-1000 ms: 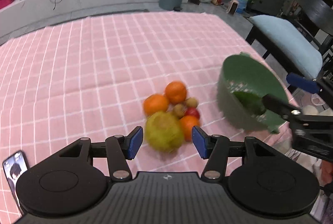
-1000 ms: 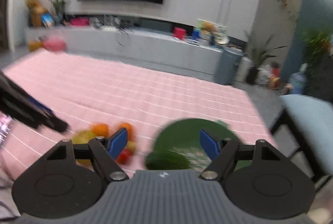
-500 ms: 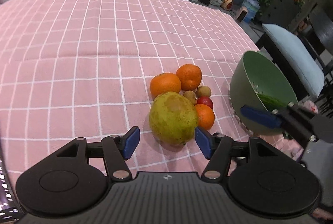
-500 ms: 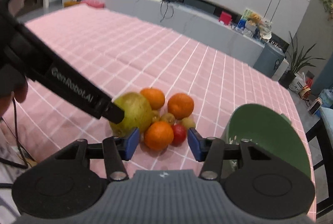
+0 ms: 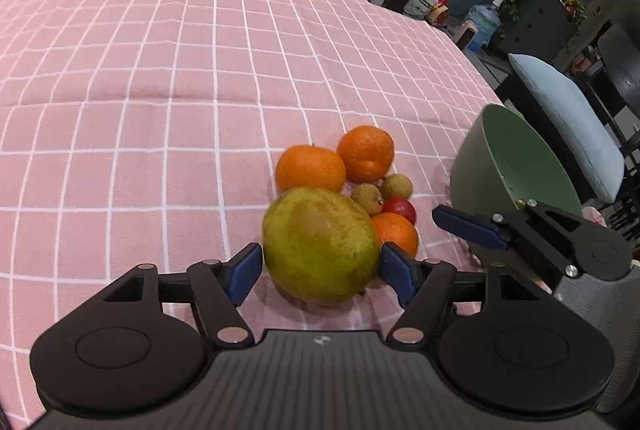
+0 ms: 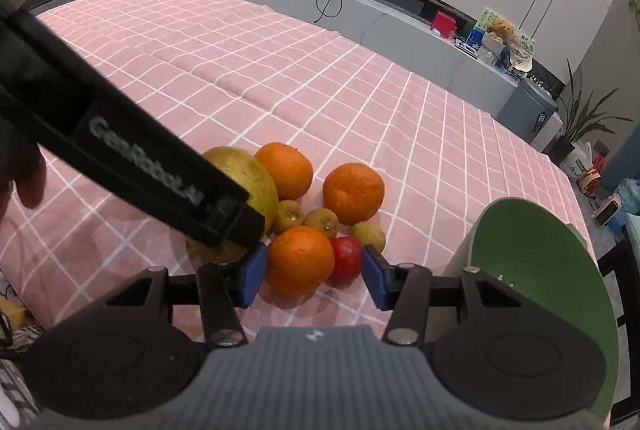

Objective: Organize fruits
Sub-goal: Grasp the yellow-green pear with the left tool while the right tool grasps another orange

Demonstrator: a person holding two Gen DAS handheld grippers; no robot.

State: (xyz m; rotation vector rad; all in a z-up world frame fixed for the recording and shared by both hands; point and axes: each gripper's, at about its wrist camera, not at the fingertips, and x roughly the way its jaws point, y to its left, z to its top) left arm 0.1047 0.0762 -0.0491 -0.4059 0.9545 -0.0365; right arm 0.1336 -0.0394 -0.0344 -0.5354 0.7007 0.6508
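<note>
A pile of fruit lies on the pink checked cloth. A big yellow-green pomelo [image 5: 320,244] sits between the fingers of my open left gripper [image 5: 322,268]; touch is unclear. Behind it are two oranges [image 5: 310,168], small brown fruits [image 5: 367,197] and a red fruit [image 5: 399,208]. My open right gripper [image 6: 314,276] straddles the near orange [image 6: 300,258] with the red fruit [image 6: 346,256] beside it. The green bowl [image 6: 532,270] stands right of the pile, also in the left wrist view [image 5: 516,166].
The table's right edge runs just past the bowl, with a blue-cushioned chair [image 5: 568,118] beyond it. The left gripper's arm [image 6: 120,150] crosses the right wrist view over the pomelo [image 6: 256,174]. The pink cloth [image 5: 160,90] stretches far and left.
Both grippers have moved down and in toward the pile. The pomelo now sits between the left fingers, and the near orange between the right fingers. The fruit has not moved.
</note>
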